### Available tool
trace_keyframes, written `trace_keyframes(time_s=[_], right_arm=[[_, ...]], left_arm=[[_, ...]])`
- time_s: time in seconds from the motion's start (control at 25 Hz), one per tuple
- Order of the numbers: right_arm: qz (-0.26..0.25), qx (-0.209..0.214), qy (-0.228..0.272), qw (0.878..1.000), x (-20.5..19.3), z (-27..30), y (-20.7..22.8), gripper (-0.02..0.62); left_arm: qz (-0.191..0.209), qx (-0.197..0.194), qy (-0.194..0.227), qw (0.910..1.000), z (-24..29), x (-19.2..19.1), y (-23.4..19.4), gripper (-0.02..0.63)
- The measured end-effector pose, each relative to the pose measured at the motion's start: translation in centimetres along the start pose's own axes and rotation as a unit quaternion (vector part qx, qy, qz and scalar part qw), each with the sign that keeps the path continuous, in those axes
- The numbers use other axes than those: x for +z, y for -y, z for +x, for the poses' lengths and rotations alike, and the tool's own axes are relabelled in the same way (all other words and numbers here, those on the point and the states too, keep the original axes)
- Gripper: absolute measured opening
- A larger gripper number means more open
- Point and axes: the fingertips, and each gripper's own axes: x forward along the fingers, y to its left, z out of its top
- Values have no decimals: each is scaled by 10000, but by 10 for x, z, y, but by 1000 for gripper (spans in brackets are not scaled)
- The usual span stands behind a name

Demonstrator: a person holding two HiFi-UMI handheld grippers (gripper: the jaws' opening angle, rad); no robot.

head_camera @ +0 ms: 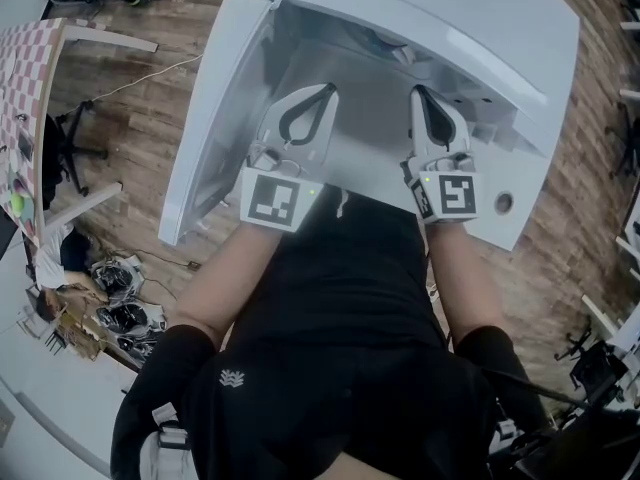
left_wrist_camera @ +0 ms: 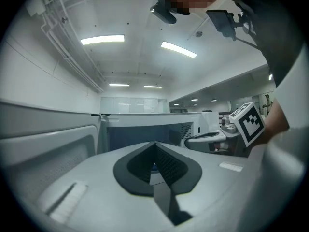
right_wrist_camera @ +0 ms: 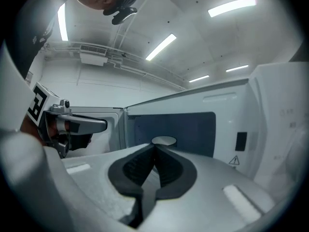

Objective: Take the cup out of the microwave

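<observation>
Left gripper (head_camera: 326, 90) and right gripper (head_camera: 417, 92), both clenched empty, face the open microwave (right_wrist_camera: 273, 110), where only the rim of the cup (right_wrist_camera: 164, 140) shows mid-frame above the right jaws.

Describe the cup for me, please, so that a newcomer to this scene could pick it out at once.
Find the white microwave, whose door stands open on the left. In its dark cavity, just beyond the closed tips of the right tool, the cup shows only as a pale round rim. It is the one light thing against the dark back wall.
</observation>
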Motion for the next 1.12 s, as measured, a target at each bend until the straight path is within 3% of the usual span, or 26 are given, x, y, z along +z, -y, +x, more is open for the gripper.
trace_keyframes(time_s=[0.52, 0.72, 0.84, 1.0, 1.12], right_arm=[[-276, -124, -52, 9995, -1, 19, 12, 2], [-290, -66, 13, 9996, -2, 29, 14, 36], [-335, -69, -25, 9994, -6, 35, 16, 74], [-328, 2, -68, 9994, -7, 47, 12, 178], [-277, 20, -50, 9996, -7, 54, 9, 211]], left_arm=[[19, 22, 65, 10000, 12, 14, -6, 2], [-33, 159, 35, 9999, 15, 6, -13, 3], [27, 160, 0, 9999, 15, 4, -14, 2], [19, 172, -46, 9998, 16, 2, -16, 3], [64, 161, -58, 9998, 17, 3, -18, 2]])
